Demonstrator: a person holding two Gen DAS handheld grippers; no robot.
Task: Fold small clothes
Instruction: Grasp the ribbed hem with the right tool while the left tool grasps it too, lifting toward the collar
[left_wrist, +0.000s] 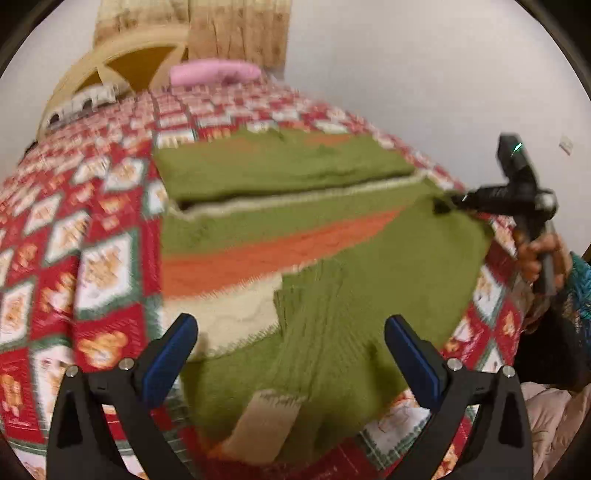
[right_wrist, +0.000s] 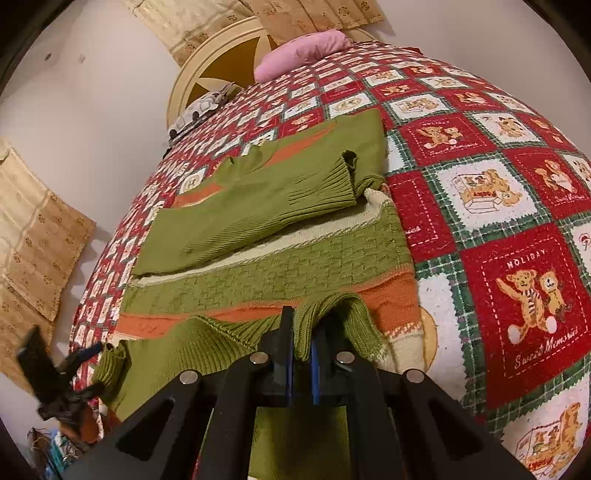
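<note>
My right gripper (right_wrist: 301, 343) is clamped on a ribbed green fold of the sweater (right_wrist: 266, 251); my left gripper (left_wrist: 291, 347) hangs spread apart above the sleeve (left_wrist: 332, 332) at six o'clock; the sweater lies flat on the bear-patterned bedspread (right_wrist: 517, 229), pink pillow (right_wrist: 303, 51) at twelve.

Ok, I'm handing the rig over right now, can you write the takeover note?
Left gripper: open, over the near sleeve's cuff, holding nothing.
Right gripper: shut on a ribbed green fold of the sweater at its near edge.
Sweater lies spread on the quilt; pink pillow at the headboard.
Done: far sleeve is folded across the body.
Left: near sleeve likely goes over next, then fold the body up. The left view is blurred, so check the cuff before gripping.
</note>
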